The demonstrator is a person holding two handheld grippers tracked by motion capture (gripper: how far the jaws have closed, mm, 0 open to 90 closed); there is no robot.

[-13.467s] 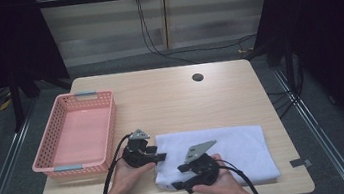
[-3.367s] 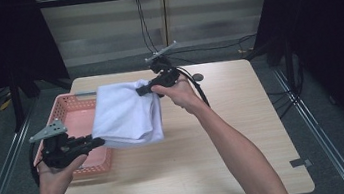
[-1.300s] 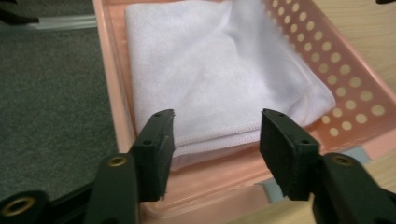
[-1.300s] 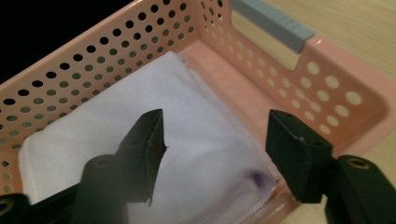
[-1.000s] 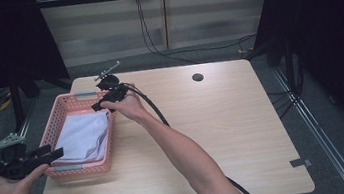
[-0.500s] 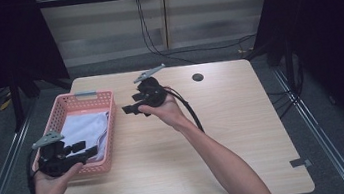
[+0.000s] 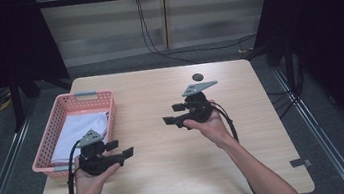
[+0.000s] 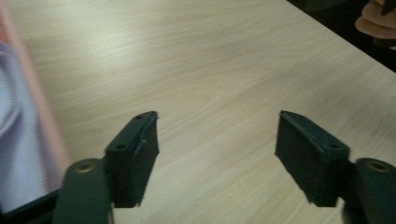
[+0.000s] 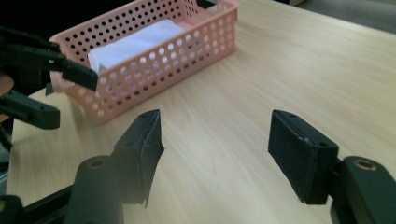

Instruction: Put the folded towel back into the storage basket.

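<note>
A pink basket (image 7: 54,117) stands at the table's left side with a folded white cloth (image 7: 81,131) lying inside it. My left gripper (image 7: 121,150) hovers just off the basket's near right corner, pointing right. Its jaws have just been opening and stand open, with nothing between them. The left gripper view shows that same gripper (image 8: 217,158) over bare wood, beside the basket's wall (image 8: 44,116) and the cloth (image 8: 14,140). My right gripper (image 7: 172,114) is open over the table's middle, pointing left. In its own view, the right gripper (image 9: 215,154) faces the basket (image 9: 154,70) and cloth (image 9: 135,44).
A small dark round disc (image 7: 198,77) lies near the table's far edge. Tape marks (image 7: 302,162) sit at the near corners. Bare wood stretches between the two grippers and across the right half. The left gripper (image 9: 42,88) appears by the basket in the right gripper view.
The right hand has drawn back from the basket's far end to the table's middle. The left hand has moved right, from off the table's edge to the basket's near right corner.
</note>
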